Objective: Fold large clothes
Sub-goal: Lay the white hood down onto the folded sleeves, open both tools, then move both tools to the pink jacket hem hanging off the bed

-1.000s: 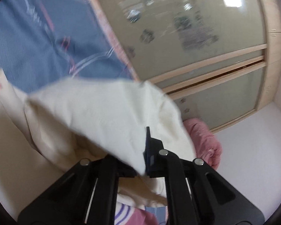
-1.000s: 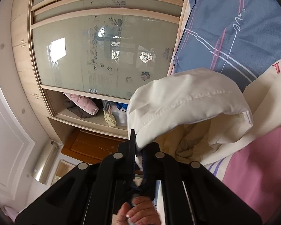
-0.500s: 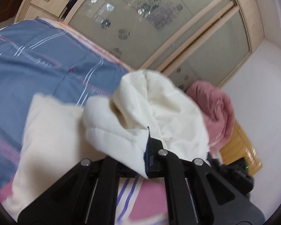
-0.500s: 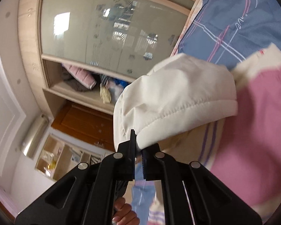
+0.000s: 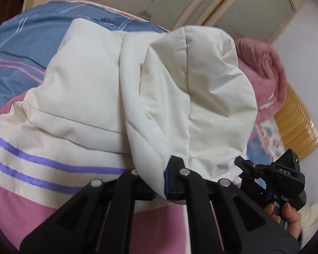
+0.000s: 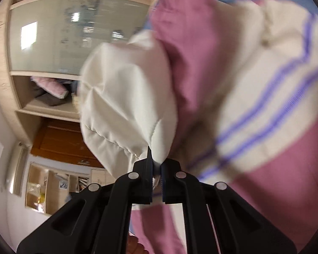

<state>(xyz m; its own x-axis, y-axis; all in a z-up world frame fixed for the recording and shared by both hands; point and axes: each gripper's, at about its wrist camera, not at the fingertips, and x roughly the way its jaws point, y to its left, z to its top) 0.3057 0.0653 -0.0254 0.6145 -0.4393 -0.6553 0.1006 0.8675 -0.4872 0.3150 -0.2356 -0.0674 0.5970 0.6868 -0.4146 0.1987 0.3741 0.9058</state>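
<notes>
left gripper (image 5: 161, 182), right gripper (image 6: 156, 169), both pinching cream jacket (image 5: 180, 97)

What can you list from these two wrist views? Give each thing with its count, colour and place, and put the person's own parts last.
padded garment: one, cream, lying on the bed, an edge clamped in each gripper
bedspread: one, blue, pink and cream with purple stripes, under the garment
fluffy blanket: one, pink, beyond the garment, by the wall
wardrobe: one, pale wood with frosted glass doors, beside the bed
left gripper: one, black, shut on the garment
right gripper: one, black, shut on the garment
hand: one, holding the other gripper, lower right of the left view
</notes>
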